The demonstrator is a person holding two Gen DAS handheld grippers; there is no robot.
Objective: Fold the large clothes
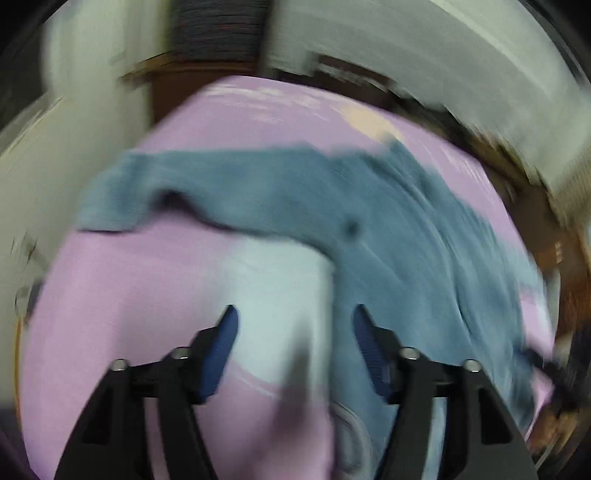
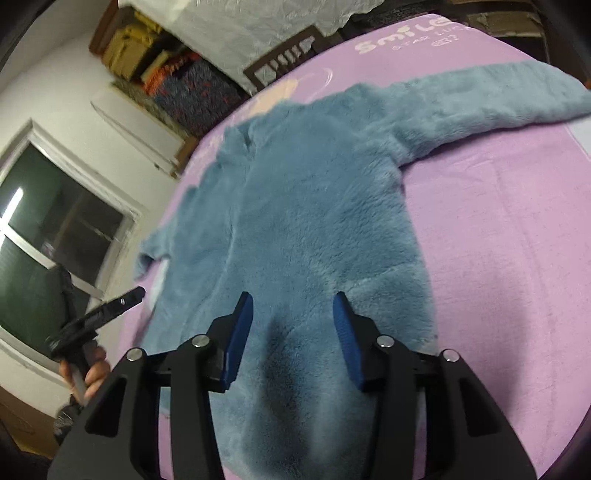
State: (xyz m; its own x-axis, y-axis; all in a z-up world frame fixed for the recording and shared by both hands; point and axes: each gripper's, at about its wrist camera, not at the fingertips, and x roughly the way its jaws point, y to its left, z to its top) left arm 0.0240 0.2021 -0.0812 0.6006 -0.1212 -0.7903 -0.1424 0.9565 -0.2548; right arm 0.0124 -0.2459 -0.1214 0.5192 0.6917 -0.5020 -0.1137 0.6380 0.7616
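Note:
A fluffy blue sweater (image 2: 306,206) lies spread flat on a lilac bed sheet (image 2: 498,258). One sleeve (image 2: 517,96) reaches toward the far right and the other sleeve (image 2: 159,247) lies at the left edge. My right gripper (image 2: 293,302) hovers open over the sweater's near hem, its blue pads apart and nothing pinched. In the blurred left wrist view the sweater (image 1: 332,206) crosses the sheet (image 1: 129,295). My left gripper (image 1: 295,314) is open above a pale patch beside the sweater's edge and holds nothing. The right wrist view also shows the left gripper (image 2: 135,295), held by a hand (image 2: 92,373).
A dark window (image 2: 55,221) fills the wall to the left of the bed. Stacked boxes and folded blankets (image 2: 173,77) stand behind the bed's far corner, next to a white cover (image 2: 258,29) and a wooden frame (image 2: 284,62). The sheet's edge curves close on the left.

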